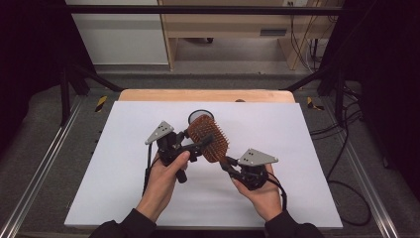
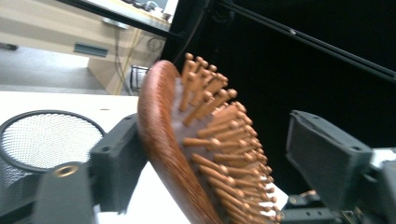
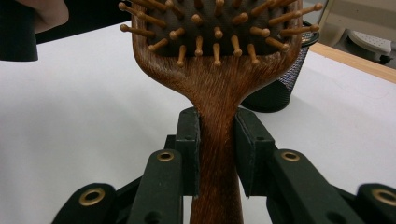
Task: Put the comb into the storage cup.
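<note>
Hairbrush [image 1: 209, 139] time, seen from above: a wooden paddle brush with peg bristles is held up off the white table sheet [image 1: 119, 188], roughly over the middle of the table, with a gripper on either end. The right gripper [image 1: 229, 163] has the handle, and the left gripper [image 1: 198, 145] sits around the head of the brush. Right behind the brush a black mesh cup [image 1: 199, 116] stands on the sheet. From the left gripper view, the brush head [image 2: 196, 144] stands on edge between the jaws, smooth wooden back toward one pad, which looks to be touching it, and bristles toward the other pad, which is clearly off them with a gap showing, so it's not clamped. The mesh cup [image 2: 44, 140] shows at the left edge there, past the jaw. From the right gripper view, both pads are pressed snug on the brush's narrow handle [image 3: 217, 140] just under where it flares into the head, jaws pretty narrow, solid hold. The mesh cup [image 3: 280, 88] peeks out behind the head on the right.
</note>
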